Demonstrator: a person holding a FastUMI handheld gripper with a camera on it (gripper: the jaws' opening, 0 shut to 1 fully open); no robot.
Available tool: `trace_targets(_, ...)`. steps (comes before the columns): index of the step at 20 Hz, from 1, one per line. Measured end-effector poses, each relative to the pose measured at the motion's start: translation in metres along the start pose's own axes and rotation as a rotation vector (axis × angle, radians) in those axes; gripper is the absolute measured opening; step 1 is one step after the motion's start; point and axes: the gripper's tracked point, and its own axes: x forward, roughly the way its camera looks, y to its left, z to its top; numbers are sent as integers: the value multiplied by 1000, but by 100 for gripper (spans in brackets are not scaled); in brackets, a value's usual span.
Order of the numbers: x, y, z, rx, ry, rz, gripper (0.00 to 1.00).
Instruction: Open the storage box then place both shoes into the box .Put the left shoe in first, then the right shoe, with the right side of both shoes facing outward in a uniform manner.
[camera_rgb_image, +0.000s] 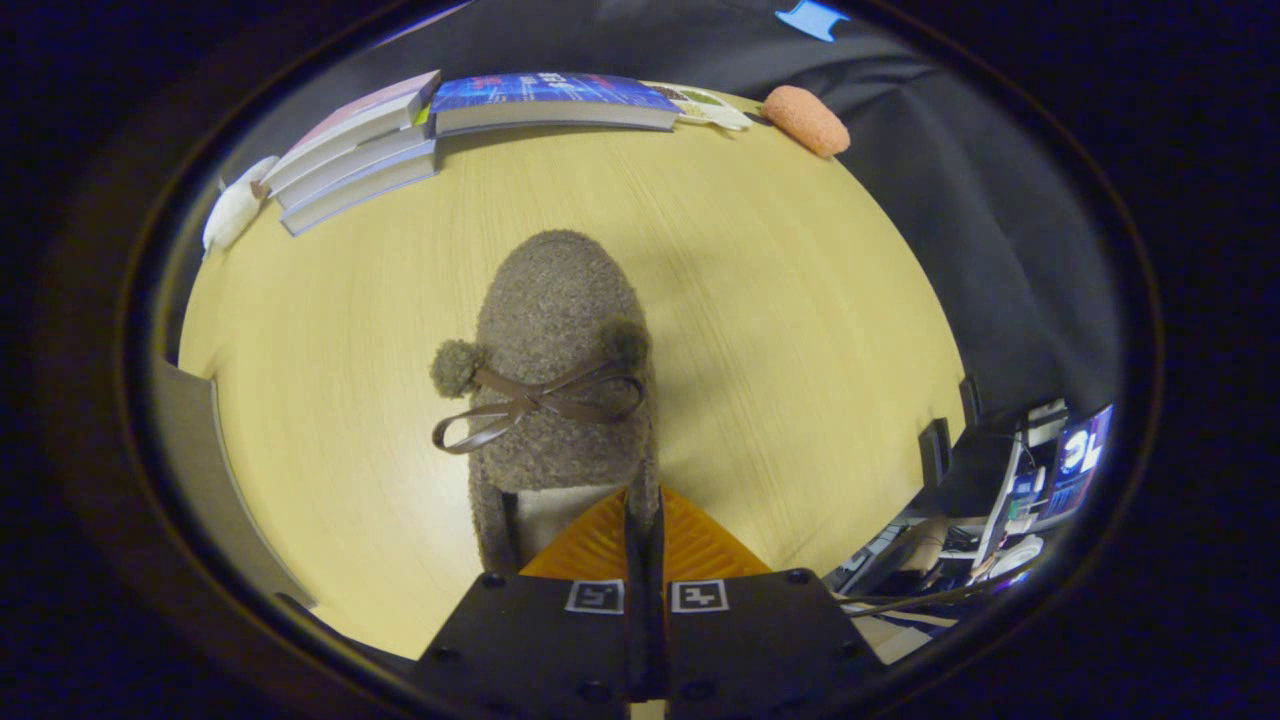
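**Fuzzy slipper pinched at the collar over a pale wooden table**

Pale yellow wood grain spreads across the table, with the black cloth of the booth wall draped behind its far edge. Just ahead of the fingers sits a brown fleece slipper, toe pointing away toward the far side of the table. A thin brown ribbon bow crosses its upper, with a small pompom at the left end and another at the right. The pale lining of the slipper's opening shows right beside the fingertips.

The gripper has its two fingers pressed close together, with only a narrow dark slit between them; they close on the right rim of the slipper's collar, which runs into that slit.

Along the far edge lie a stack of three books on the left, and a single larger book with a blue cover beside it. A pink-orange sponge rests at the far right edge. A curved grey-white wall of the storage box rises near the fingers on the left. Beyond the table's right side, lit monitors stand on a cluttered desk.
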Motion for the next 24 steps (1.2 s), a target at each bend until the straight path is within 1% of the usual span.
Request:
trace_targets(5,-20,8,5,9,-50,-1,4)
trace_targets(8,-40,21,4,-52,-73,-19,4)
trace_targets(11,-67,44,4,-117,-120,-11,3)
trace_targets(16,-146,82,10,-187,-213,0,3)
trace_targets(21,-239,128,22,-219,-372,52,4)
trace_targets(24,-287,168,22,-235,-438,97,3)
